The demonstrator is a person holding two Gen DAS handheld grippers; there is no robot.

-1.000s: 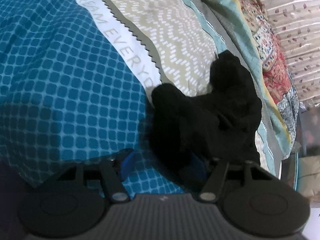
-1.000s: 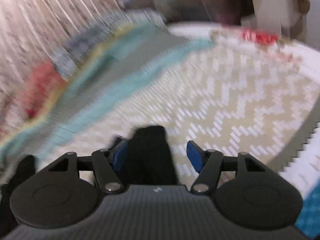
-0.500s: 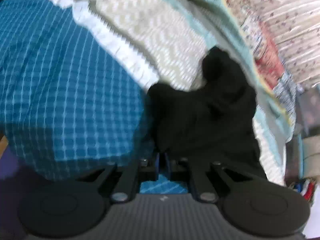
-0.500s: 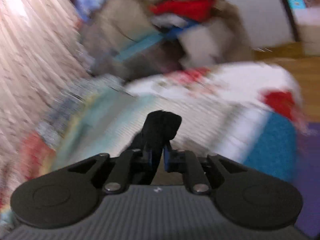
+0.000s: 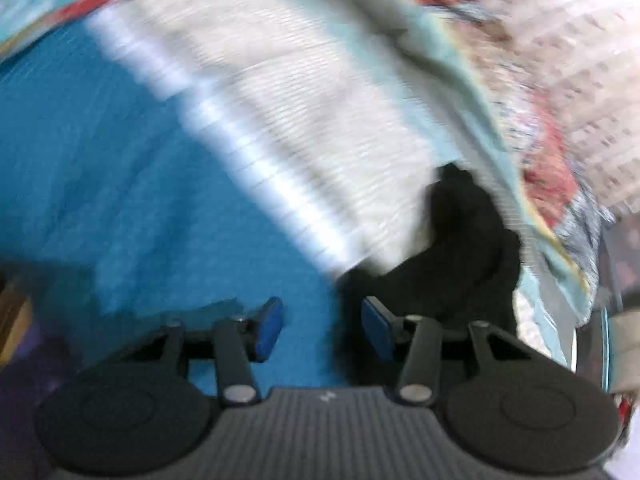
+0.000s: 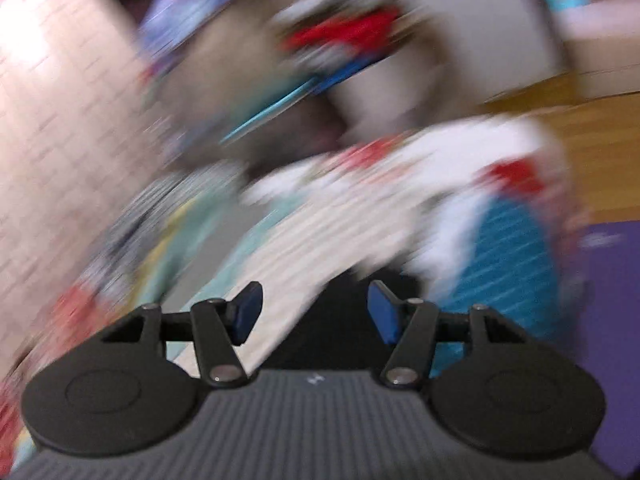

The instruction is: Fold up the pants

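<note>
Both views are smeared with motion blur. The left gripper [image 5: 322,330] hangs low over the bed, its blue pads [image 5: 269,329] spread wide with nothing between them, only the teal part of the bedspread [image 5: 120,184] showing through the gap. The pants [image 5: 460,256], a crumpled black heap, lie on the bedspread just ahead and to the right of that gripper, where the teal meets the cream band, with the dark cloth reaching down behind the right-hand pad. The right gripper [image 6: 314,316] is angled out across the bed toward the room, jaws wide too and gripping nothing. A dark patch of pants [image 6: 340,320] sits below and between its pads, lying on the bedspread [image 6: 508,276]. A blurred pile of clutter [image 6: 340,40] stands beyond.
</note>
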